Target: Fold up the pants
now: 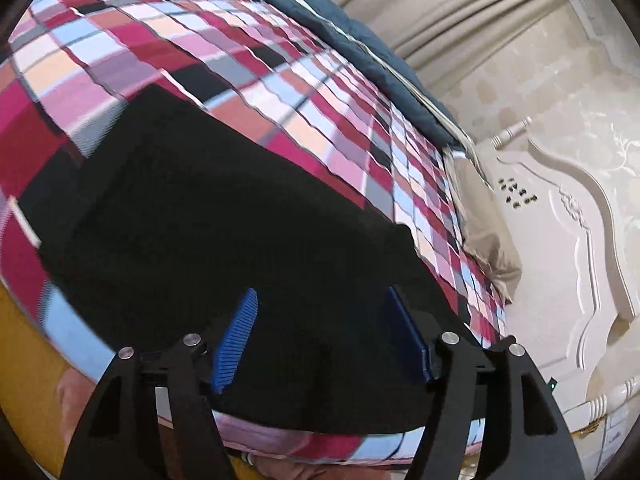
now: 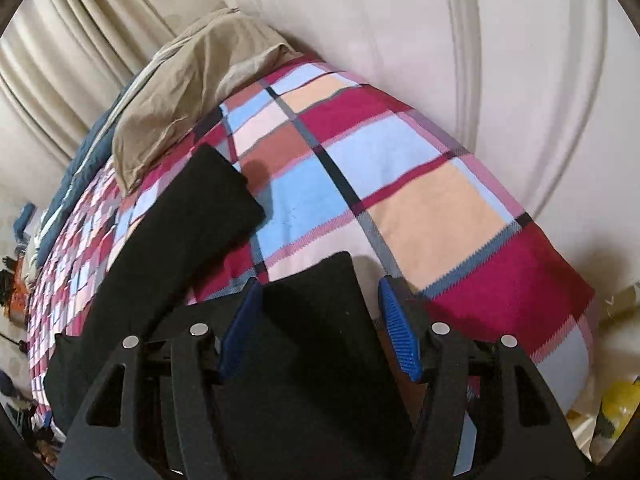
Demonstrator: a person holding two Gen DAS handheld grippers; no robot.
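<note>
Left wrist view: my left gripper (image 1: pixel 320 340) gapes wide above the black pants (image 1: pixel 224 220), gripping nothing.
Both views show the pants flat on the plaid bedspread (image 1: pixel 248 60) ahead of my fingers; my right gripper (image 2: pixel 320 328) is spread wide too, one pant leg (image 2: pixel 188 224) stretching off to its left, the other's end between its pads, unpinched.

pants (image 1: pixel 208 216) — 1 | plaid bedspread (image 1: pixel 248 52) — 1 | pillow (image 2: pixel 188 92) — 1 | grippers — 2: left gripper (image 1: pixel 320 300), right gripper (image 2: pixel 320 292)
</note>
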